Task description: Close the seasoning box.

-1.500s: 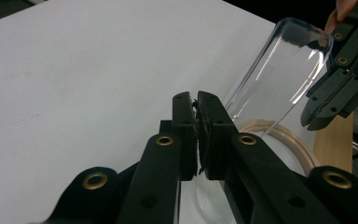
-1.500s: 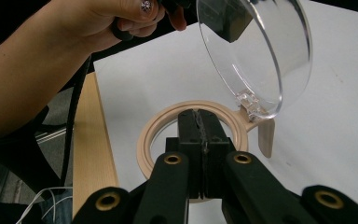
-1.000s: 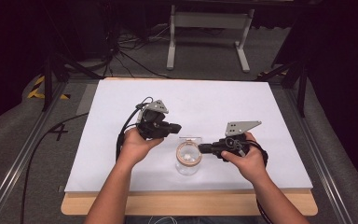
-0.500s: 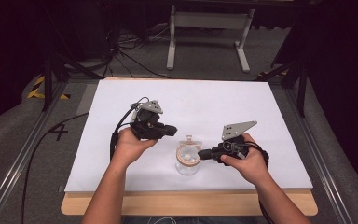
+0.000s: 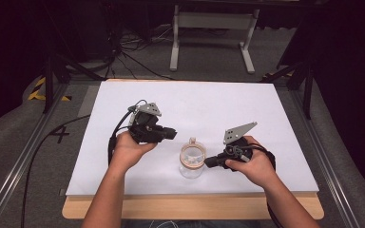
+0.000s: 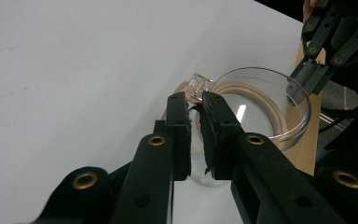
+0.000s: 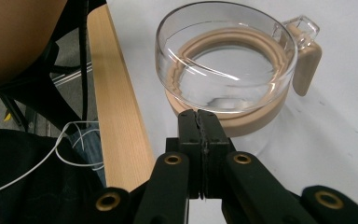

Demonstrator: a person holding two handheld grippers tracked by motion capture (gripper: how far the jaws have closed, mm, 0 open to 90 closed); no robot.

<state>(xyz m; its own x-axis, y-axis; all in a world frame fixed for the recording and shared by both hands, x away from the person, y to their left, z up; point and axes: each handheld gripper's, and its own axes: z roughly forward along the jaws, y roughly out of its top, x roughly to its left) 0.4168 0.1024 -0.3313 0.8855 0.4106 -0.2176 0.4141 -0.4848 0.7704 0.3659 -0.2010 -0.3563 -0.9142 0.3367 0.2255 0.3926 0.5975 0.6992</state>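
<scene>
So there's a big white sheet [image 5: 209, 109] covering a light wooden tabletop [image 5: 195, 209], whose edge peeks out along the near side. Beyond the sheet's far edge, a grey metal stand [image 5: 209, 28] sits on the grey carpet floor [image 5: 9, 156], with tangled black cables [image 5: 133, 47] left of that stand.

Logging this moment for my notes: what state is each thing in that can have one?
Glass jar: upright on the table, lid on, its clear tab toward the left claw.
Left claw: almost closed, a narrow gap, tips at the lid's tab.
Right claw: shut, empty, tips at the jar's tan band.
</scene>
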